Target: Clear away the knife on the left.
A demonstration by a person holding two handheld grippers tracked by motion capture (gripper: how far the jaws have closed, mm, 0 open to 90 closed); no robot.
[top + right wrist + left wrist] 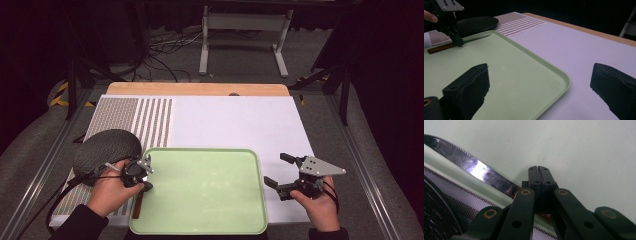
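Left gripper, jaws closed on a serrated knife near where blade meets brown handle, at the left rim of the green tray; right gripper wide open, empty, just off the tray's right edge; dark round plate lies beside; risk: the knife may pivot or slip in so narrow a grip.

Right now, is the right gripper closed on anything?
No. In the right gripper view the right gripper has its jaws wide apart, with nothing but the green tray edge and white mat between them.
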